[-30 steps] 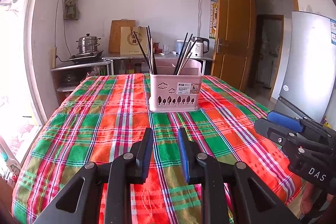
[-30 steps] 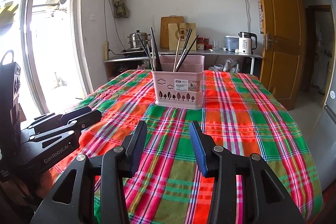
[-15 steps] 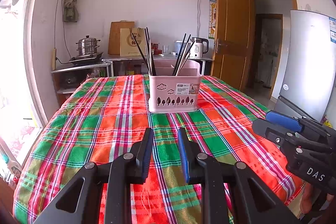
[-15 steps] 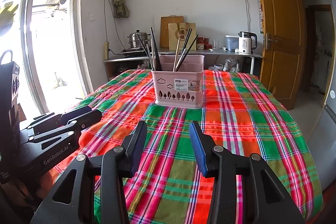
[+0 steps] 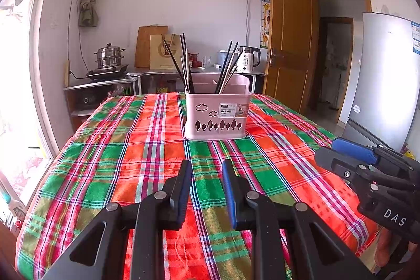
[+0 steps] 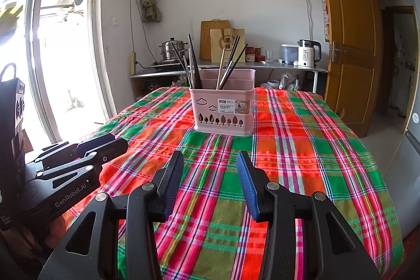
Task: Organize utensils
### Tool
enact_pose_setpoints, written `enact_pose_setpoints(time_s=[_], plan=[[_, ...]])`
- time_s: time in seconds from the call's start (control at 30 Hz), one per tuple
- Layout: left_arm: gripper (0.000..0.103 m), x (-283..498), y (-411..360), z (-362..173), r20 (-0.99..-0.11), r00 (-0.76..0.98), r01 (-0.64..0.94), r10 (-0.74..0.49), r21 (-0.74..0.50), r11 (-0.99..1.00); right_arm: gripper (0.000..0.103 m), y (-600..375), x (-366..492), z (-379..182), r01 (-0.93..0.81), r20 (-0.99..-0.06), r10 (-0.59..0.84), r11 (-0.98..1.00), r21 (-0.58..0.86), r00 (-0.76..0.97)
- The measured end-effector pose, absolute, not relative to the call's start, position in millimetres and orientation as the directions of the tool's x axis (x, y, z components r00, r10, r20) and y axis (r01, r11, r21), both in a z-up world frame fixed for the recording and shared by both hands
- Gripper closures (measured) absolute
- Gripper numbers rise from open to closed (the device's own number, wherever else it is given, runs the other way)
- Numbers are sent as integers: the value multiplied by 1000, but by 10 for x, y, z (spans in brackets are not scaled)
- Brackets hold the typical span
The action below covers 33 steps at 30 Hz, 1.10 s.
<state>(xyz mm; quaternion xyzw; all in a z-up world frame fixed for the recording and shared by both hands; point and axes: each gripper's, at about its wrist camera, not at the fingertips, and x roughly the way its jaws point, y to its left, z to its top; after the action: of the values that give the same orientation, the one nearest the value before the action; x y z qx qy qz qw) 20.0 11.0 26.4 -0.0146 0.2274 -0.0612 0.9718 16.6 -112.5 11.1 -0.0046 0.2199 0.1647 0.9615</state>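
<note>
A pink utensil basket [image 5: 216, 114] stands upright on the plaid tablecloth [image 5: 136, 148] near the far middle of the table; it also shows in the right wrist view [image 6: 223, 112]. Several dark chopsticks [image 5: 183, 64] stand in its left compartment and several more [image 5: 228, 67] in its middle one; the right wrist view shows them too [image 6: 194, 64]. My left gripper [image 5: 206, 172] is open and empty, well short of the basket. My right gripper [image 6: 210, 169] is open and empty, also short of it. Each gripper shows in the other's view [image 5: 367, 175] [image 6: 73, 159].
A counter [image 5: 162, 72] behind the table carries a steel steamer pot [image 5: 109, 58], cutting boards, a paper bag and a white kettle [image 5: 248, 59]. A wooden door [image 5: 288, 43] and a fridge [image 5: 386, 80] stand right. A window [image 6: 52, 43] is left.
The left wrist view has tilted slightly, so the basket sits a little lower in frame. The right gripper has not moved. Both stay open.
</note>
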Motion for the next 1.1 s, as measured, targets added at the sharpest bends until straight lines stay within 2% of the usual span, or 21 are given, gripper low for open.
enact_pose_setpoints(time_s=[1.1], plan=[[80,195,141,258,-428,895,108,-129,-74,991,60,-1128,169,125,-318,-428,313,946,62,848]])
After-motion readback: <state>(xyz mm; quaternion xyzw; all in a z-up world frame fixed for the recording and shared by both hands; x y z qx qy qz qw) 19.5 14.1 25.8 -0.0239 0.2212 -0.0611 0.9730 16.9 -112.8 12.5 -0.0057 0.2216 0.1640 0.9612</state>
